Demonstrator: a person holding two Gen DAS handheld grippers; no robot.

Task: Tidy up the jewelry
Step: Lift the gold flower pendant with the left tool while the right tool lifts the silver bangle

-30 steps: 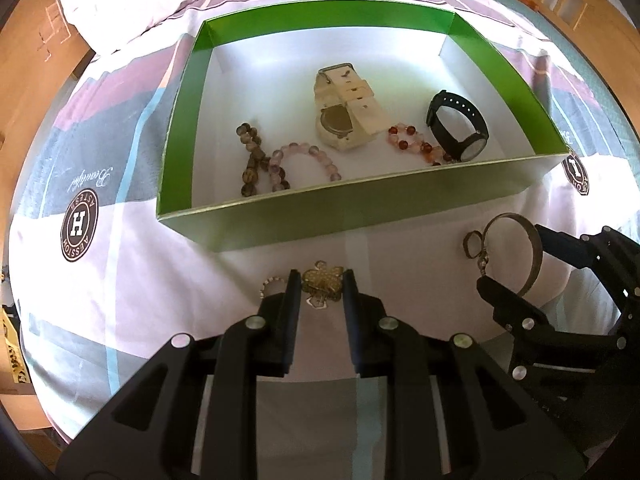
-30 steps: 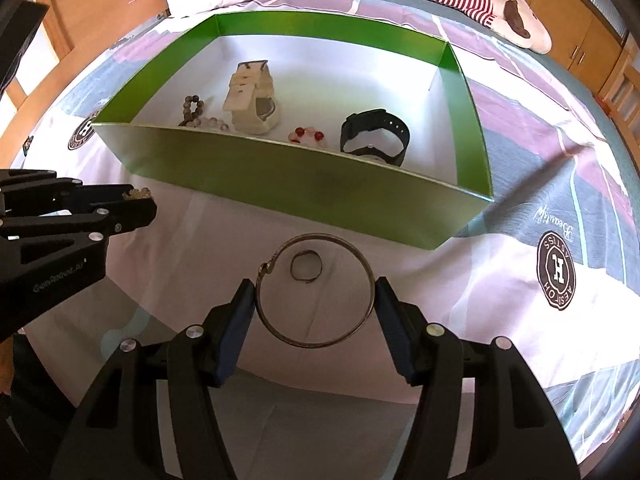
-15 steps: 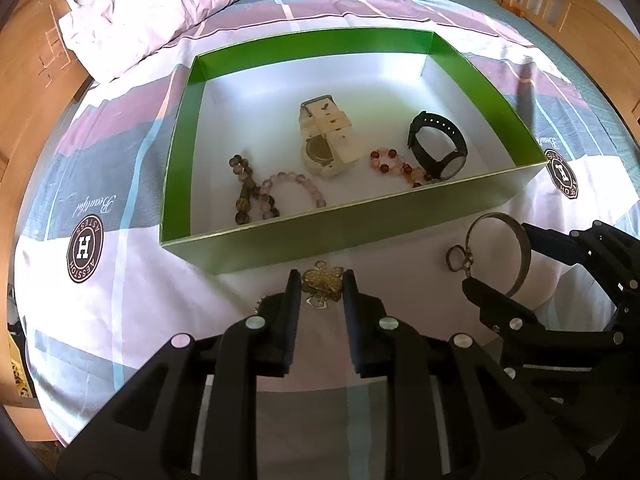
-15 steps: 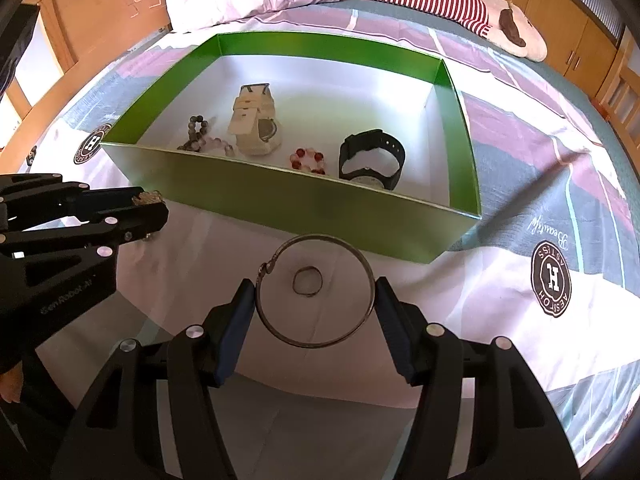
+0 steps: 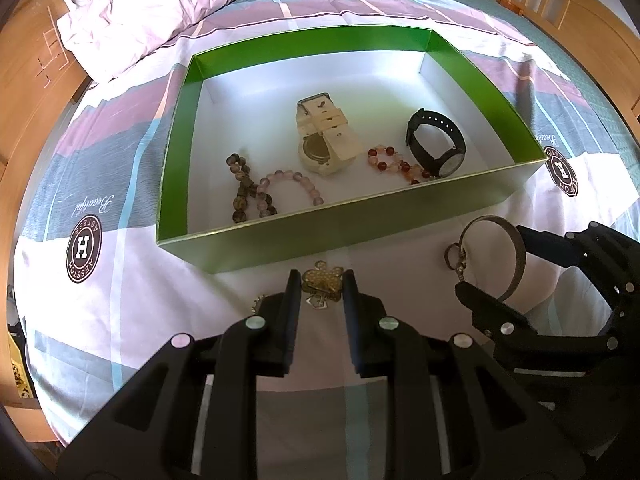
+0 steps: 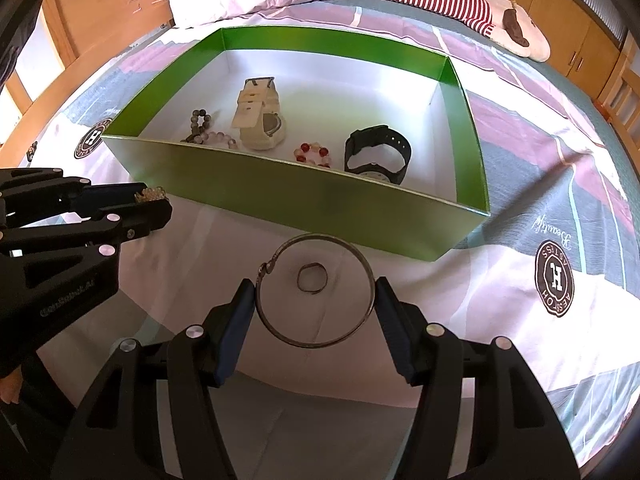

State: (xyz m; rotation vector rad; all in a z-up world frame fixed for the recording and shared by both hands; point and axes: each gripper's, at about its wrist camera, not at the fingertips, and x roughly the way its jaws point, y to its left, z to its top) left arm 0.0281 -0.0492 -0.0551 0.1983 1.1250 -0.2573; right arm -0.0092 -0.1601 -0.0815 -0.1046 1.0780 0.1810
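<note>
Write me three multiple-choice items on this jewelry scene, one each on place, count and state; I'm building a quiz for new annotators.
1. Where does the small ring lie?
A. inside the green box
B. on the bedsheet, within the bangle's outline as the right wrist view shows it
C. between the left tongs

2. How many watches are in the green box?
A. one
B. two
C. four

3. What do the right tongs hold?
A. nothing, they stand open
B. a bead bracelet
C. the metal bangle, clamped across its width

Answers: 1 B, it shows through the hoop on the sheet; 2 B, a cream watch and a black watch; 3 C, both pads press on the hoop's sides.
</note>
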